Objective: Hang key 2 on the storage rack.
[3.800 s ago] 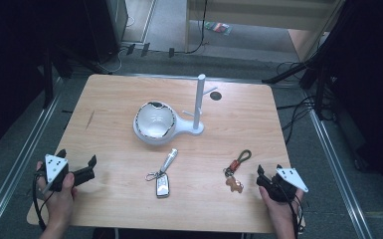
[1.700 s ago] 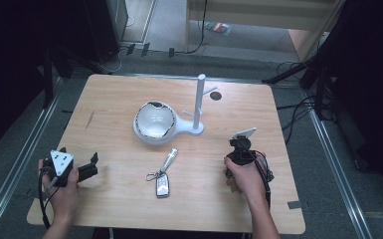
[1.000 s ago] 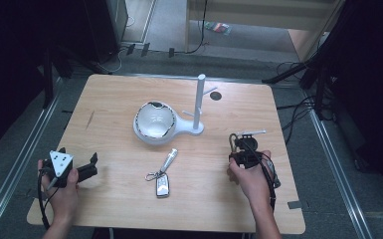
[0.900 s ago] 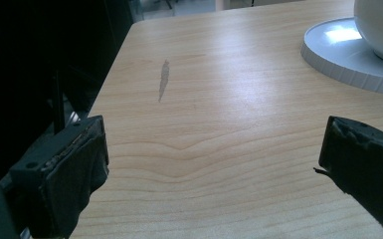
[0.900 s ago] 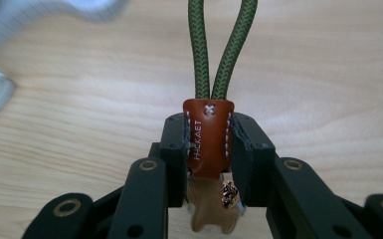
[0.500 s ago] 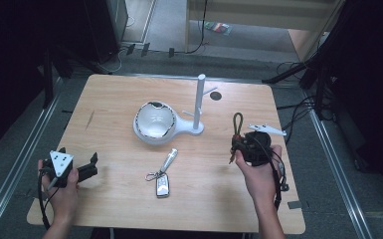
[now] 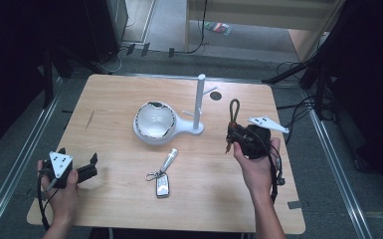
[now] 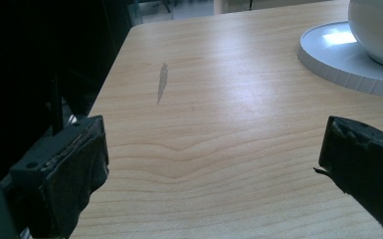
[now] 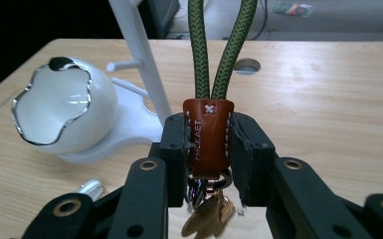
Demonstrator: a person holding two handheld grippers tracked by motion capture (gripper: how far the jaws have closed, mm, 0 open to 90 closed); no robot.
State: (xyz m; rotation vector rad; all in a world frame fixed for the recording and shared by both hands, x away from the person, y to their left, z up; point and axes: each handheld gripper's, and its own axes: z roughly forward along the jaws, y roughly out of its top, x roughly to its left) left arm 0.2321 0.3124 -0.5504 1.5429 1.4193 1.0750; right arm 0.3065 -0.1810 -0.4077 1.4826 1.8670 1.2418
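A keychain (image 9: 208, 130) with a green cord loop, a brown leather tab and small keys hangs above the table. My right gripper (image 9: 209, 159) is shut on its leather tab, with the loop (image 7: 234, 108) standing up over the jaws. The right gripper (image 7: 234, 135) hovers just right of the white peg stand (image 7: 199, 102). My left gripper (image 7: 90, 167) rests at the table's front left, open with bare wood between its fingers (image 8: 69, 174). A white bowl (image 7: 154, 122) with a wavy silver rim sits on the stand's base.
A car key fob (image 7: 162, 185) with a silver ring and tag lies on the table in front of the bowl. A dark round hole (image 7: 216, 95) is in the tabletop behind the stand. The bowl's base (image 8: 338, 55) shows far right in the left gripper view.
The right gripper moved onto the keychain on the table, took hold of it and lifted it up and back toward the stand. The left gripper stayed put.
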